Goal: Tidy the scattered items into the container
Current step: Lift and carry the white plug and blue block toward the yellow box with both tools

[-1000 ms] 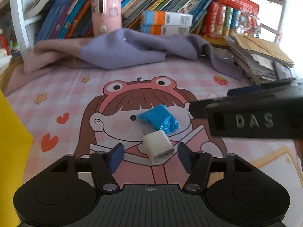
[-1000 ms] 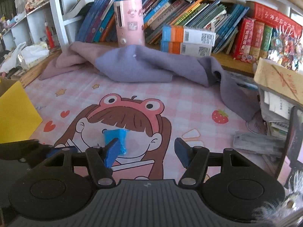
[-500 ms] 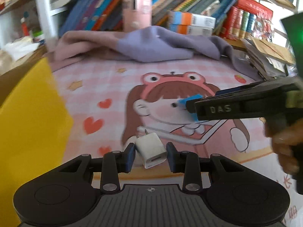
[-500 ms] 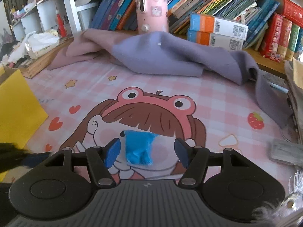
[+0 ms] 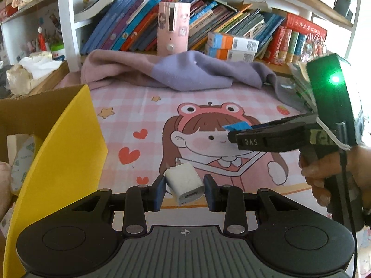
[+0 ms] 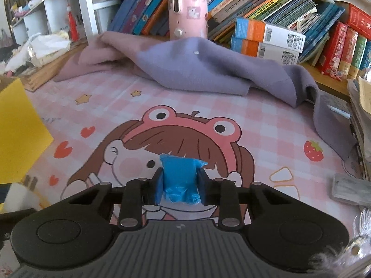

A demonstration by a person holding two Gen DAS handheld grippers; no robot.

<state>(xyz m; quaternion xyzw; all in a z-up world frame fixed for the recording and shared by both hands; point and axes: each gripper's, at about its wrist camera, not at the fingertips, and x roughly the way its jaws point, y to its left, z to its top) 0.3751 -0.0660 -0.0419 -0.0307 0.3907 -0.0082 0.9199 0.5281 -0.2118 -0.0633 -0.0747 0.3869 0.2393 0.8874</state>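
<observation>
Both jaws clamped — white charger (image 5: 184, 183) left, blue packet (image 6: 179, 180) right — beside yellow box (image 5: 58, 162).

You've got a pink checkered cartoon-girl mat (image 6: 266, 125) covering the table, a purple-and-pink blanket (image 5: 185, 74) bunched along its far edge, and white shelves (image 5: 67, 23) crammed with leaning books (image 6: 266, 7) behind, daylight pouring in from your right.

cartoon-girl mat (image 6: 255, 120), purple blanket (image 6: 208, 67), leaning books (image 5: 231, 23), pink canister (image 5: 174, 27)
</observation>
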